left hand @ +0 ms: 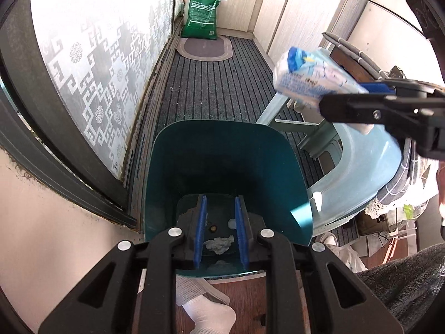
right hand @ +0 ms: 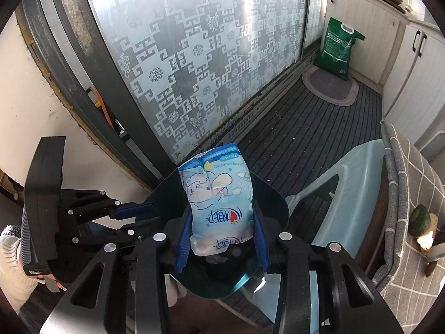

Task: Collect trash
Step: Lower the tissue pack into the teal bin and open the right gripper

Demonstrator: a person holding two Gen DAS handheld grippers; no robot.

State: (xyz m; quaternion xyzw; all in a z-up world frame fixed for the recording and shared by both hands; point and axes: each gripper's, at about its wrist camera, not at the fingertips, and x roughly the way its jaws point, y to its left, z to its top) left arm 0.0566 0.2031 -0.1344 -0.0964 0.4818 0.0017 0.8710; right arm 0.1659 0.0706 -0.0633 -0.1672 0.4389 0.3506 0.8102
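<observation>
A teal trash bin (left hand: 222, 156) stands on the floor below my left gripper (left hand: 221, 220), which is open and empty over the bin's mouth. Crumpled white paper (left hand: 219, 243) lies on the bin's bottom. My right gripper (right hand: 222, 233) is shut on a light-blue tissue pack (right hand: 219, 197) with a cartoon print, held over the bin (right hand: 274, 203). In the left wrist view the pack (left hand: 311, 76) hangs at the upper right, above and to the right of the bin. The left gripper (right hand: 130, 211) shows at the bin's left edge.
A pale blue plastic chair (left hand: 358, 164) stands right of the bin. A patterned frosted glass door (left hand: 91, 64) runs along the left. A green bag (left hand: 204, 14) and oval mat (left hand: 205, 47) lie at the far end of a striped grey carpet. Cabinets (left hand: 294, 14) line the right.
</observation>
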